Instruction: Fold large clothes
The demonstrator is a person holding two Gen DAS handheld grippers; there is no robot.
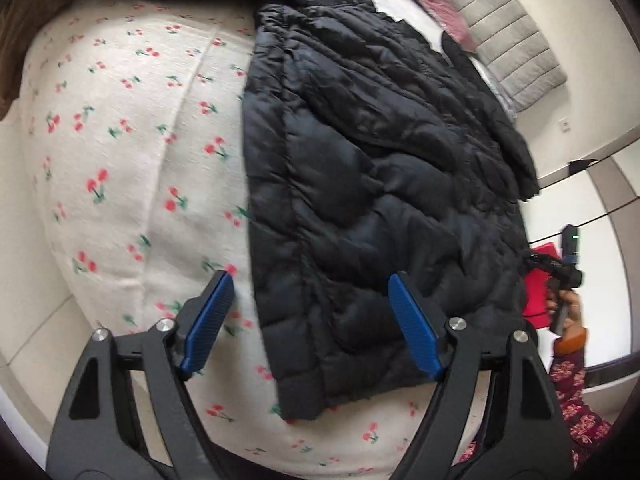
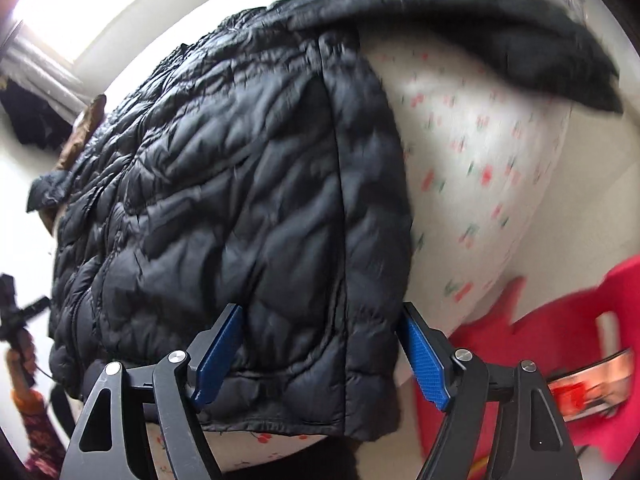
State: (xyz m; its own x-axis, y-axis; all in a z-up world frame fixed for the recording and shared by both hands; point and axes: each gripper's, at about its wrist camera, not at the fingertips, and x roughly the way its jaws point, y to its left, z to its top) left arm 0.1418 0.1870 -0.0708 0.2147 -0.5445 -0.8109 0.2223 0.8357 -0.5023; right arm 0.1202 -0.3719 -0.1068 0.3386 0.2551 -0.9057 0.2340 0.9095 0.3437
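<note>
So the jacket (image 1: 372, 184) is a black quilted puffer, pretty wrinkly and a bit shiny, lying spread out on the bed sheet (image 1: 132, 148), which is white with little red cherries. From my left cam it runs up the middle-right of the bed, hem nearest me, and one sleeve (image 1: 504, 136) trails along its right edge. From the right cam the same jacket fills most of the view, with a sleeve or collar part stretched across the top.

My left gripper (image 1: 310, 322) is hanging above the hem corner with its jaws wide apart and nothing in them: one blue pad over the sheet, the other over the jacket. My right gripper (image 2: 322, 354) is just as wide, straddling the hem at the near bed edge. The pads (image 2: 218, 354) don't look like they're pinching anything.

Other stuff: a grey quilted piece (image 1: 508, 40) and something pink (image 1: 432, 0) at the far end of the bed, something brown (image 1: 24, 20) far left, and a red thing (image 2: 560, 320) just off the bed by my right gripper, too blurry to identify. In the left cam I can see the hand (image 1: 564, 304) on the right gripper's handle, flowery sleeve (image 1: 576, 396) below it.
</note>
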